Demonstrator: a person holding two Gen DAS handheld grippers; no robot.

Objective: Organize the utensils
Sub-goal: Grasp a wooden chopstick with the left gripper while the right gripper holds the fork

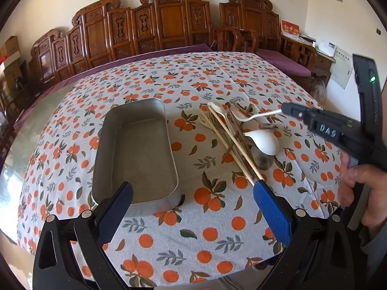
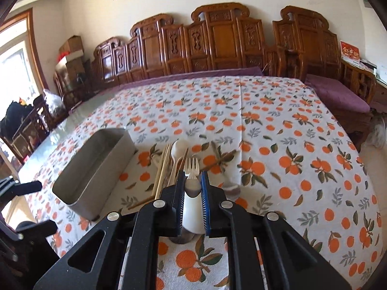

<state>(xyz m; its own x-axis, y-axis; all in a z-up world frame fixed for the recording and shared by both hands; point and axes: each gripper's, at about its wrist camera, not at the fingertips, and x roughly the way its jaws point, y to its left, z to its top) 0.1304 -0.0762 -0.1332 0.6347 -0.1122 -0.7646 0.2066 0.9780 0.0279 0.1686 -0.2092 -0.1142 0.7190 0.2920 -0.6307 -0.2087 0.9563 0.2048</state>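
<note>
We hold the right gripper (image 2: 192,188) clenched on the handle of a white plastic fork (image 2: 191,166), whose tines point away from us above the pile of wooden chopsticks and white spoons (image 1: 232,130) on the orange-print tablecloth (image 1: 208,232). Our left gripper (image 1: 193,200) hangs released, its fingers spread at the near end of the empty grey rectangular metal tray (image 1: 135,145), which lies just left of the pile.

Daylight pours from the wood-framed window (image 2: 14,55) at left, glaring there; sharp focus, fisheye edges bent and dark.
</note>
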